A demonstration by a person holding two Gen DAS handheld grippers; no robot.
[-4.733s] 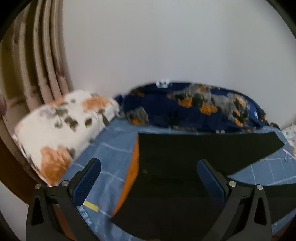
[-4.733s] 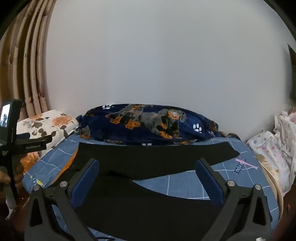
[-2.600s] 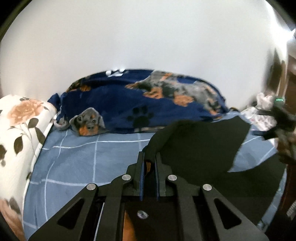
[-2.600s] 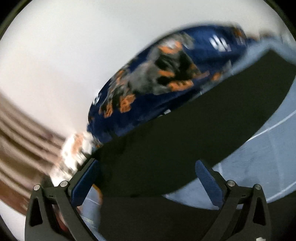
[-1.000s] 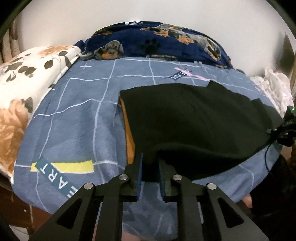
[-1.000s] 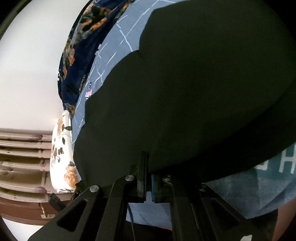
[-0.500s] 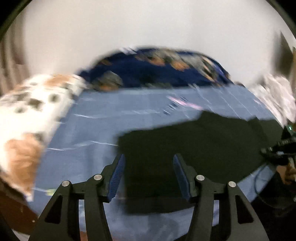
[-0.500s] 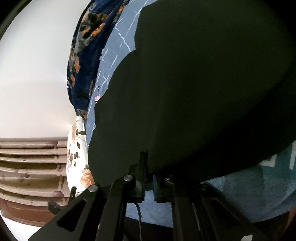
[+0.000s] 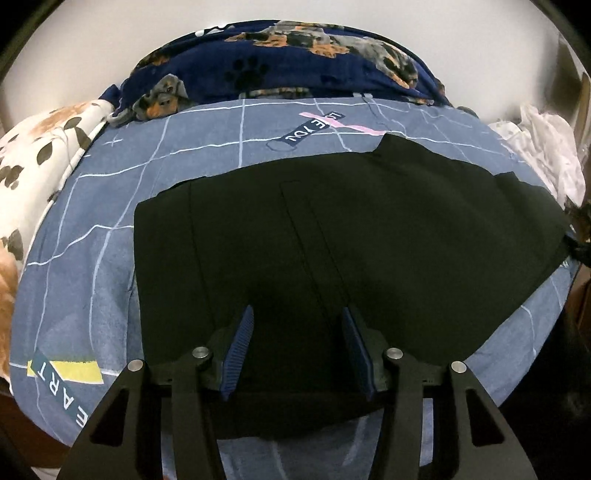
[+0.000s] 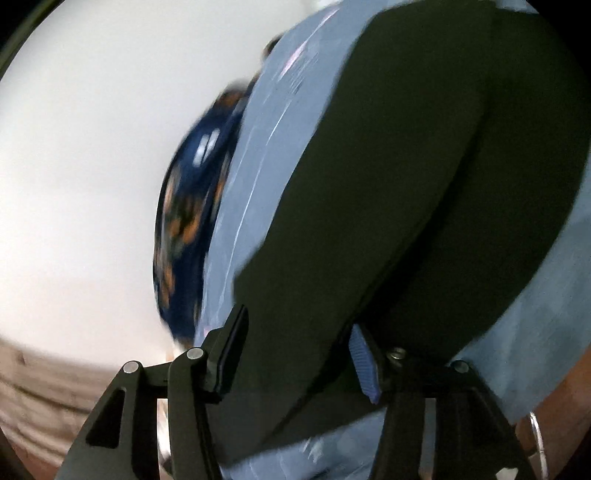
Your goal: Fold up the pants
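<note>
Black pants folded 1 time, flat on bed. Left gripper and right gripper just opening, jaws apart, holding nothing. More folds left, maybe toward 9 o'clock.

You look at a bed with a blue sheet marked by thin white grid lines and some printed words. At its far end lies a navy blanket with dog prints, against a plain white wall. On the left is a white floral pillow, on the right some crumpled white bedding.
</note>
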